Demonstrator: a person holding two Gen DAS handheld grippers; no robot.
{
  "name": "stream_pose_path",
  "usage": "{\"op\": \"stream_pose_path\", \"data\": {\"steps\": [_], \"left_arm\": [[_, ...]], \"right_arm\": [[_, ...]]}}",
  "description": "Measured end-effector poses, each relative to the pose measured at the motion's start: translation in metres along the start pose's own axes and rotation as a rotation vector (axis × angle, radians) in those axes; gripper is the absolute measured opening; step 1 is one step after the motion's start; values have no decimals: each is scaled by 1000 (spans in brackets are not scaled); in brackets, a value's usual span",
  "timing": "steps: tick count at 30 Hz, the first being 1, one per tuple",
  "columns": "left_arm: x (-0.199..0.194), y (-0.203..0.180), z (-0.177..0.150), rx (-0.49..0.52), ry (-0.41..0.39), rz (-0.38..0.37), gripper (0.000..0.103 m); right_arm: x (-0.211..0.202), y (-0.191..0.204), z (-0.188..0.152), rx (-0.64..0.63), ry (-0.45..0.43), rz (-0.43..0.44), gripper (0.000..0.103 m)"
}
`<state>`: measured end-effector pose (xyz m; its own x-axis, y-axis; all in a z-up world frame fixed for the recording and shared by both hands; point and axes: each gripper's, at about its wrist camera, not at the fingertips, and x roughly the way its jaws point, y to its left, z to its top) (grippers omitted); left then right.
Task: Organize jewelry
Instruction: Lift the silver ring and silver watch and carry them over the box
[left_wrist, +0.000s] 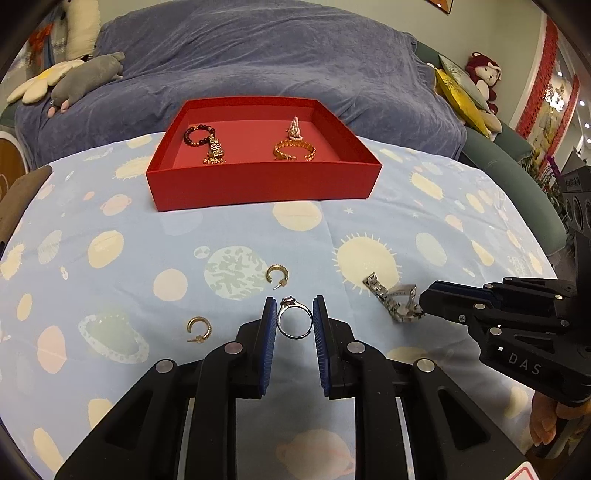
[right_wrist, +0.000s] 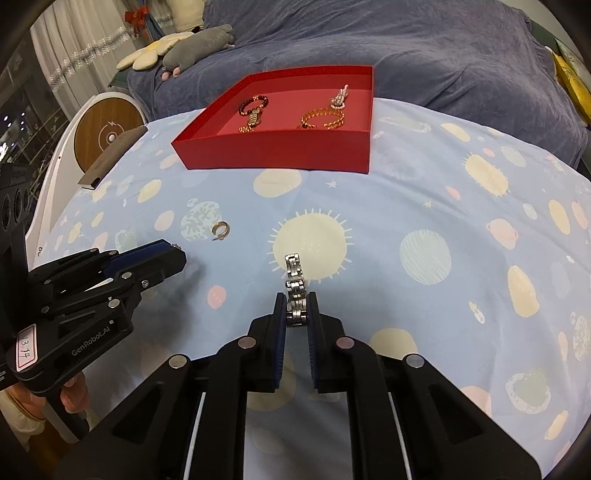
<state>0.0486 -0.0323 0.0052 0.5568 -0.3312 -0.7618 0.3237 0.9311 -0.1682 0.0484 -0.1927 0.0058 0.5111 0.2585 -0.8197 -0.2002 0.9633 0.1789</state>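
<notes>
**Two small, slippery pieces in the pads at once**

While the red tray (left_wrist: 258, 184) waits at the far side of the planet-print cloth (left_wrist: 369, 229), both tongs are busy with loose jewelry on the near side. The left gripper (left_wrist: 294, 317) brackets a silver ring (left_wrist: 293, 323) that stands on edge between its blue pads (left_wrist: 269, 332), stone uppermost. The band seems to touch or nearly touch each pad, so whether it is truly pinched cannot be told from these views. The right gripper (right_wrist: 296, 312) is pressed together on a silver link bracelet (right_wrist: 295, 288), holding its near end while the rest of the band reaches forward onto the cloth.

The ring is likely light, rigid and smooth; a thin round band can roll or squirt out of flat pads, so the safest hold is across the band's sides, clear of the stone setting, with modest pressure. The bracelet is heavier and jointed: the free links will probably sag and swing once lifted, so a grip nearer its middle would carry it more steadily.

Two gold hoop earrings (left_wrist: 277, 275) (left_wrist: 199, 328) lie on the cloth left of the ring. Inside the tray sit a dark bead bracelet (left_wrist: 199, 136), a gold chain bracelet (left_wrist: 294, 150) and a pale beaded piece (left_wrist: 294, 129).
</notes>
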Motion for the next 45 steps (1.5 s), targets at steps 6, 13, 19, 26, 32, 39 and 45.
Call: {"op": "stream_pose_path", "data": {"steps": [6,13,19,26,32,39,45], "left_arm": [[-7,5,10,-21,-26,0,17],[-3,4,5,-12,-5,-6,17],[-3,7,4,-19,-3,-7,17],[-4,7,4,-21,-1,-11,17],[-4,7,5,-24,-1,-13,17],[-6,8,6,-30,-12,-13,17],[-18,11,16,-47,-44,-18,17]], "right_arm": [[6,-4,5,13,13,24,10],[24,-2,-6,8,57,6,10],[31,-5,-6,9,67,-4,10],[37,-8,-3,8,65,-2,15],[35,-5,-1,-3,41,-3,10],[8,-2,6,-5,-30,20,9],[-19,0,14,-8,-89,40,9]]}}
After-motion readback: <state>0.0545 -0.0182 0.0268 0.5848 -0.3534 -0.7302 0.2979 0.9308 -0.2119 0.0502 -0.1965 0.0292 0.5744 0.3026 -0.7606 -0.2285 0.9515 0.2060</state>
